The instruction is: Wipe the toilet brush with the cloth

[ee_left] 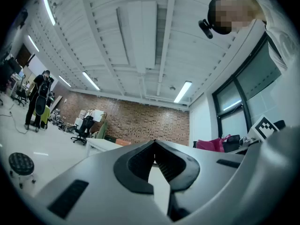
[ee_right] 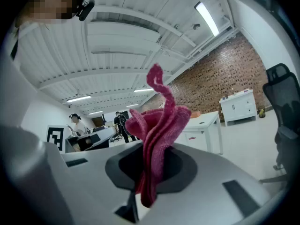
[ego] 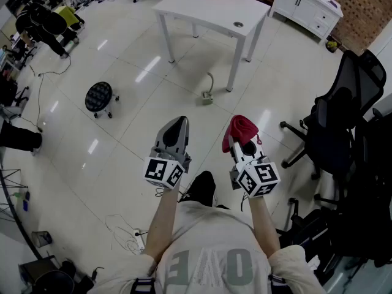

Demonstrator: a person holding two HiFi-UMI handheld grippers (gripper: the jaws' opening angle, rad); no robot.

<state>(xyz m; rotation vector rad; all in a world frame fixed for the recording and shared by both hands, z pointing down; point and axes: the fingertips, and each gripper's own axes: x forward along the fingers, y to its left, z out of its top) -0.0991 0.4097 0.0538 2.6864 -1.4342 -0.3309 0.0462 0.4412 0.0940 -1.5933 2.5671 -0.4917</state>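
Observation:
A crumpled red cloth (ego: 240, 130) sits bunched in my right gripper (ego: 244, 141), whose jaws are shut on it; in the right gripper view the pink-red cloth (ee_right: 158, 125) stands up between the pads. My left gripper (ego: 176, 129) is held beside it at the same height, jaws shut with nothing between them. In the left gripper view the left gripper (ee_left: 154, 154) points roughly level across the room, and the cloth (ee_left: 211, 144) shows at the right. No toilet brush is in any view.
A white table (ego: 211, 14) stands ahead across the glossy floor, with a white cabinet (ego: 306, 5) behind it. A round black stool (ego: 100, 97) is at the left. Black office chairs (ego: 343, 109) crowd the right. Cables (ego: 125, 234) lie on the floor near my feet. People stand far left.

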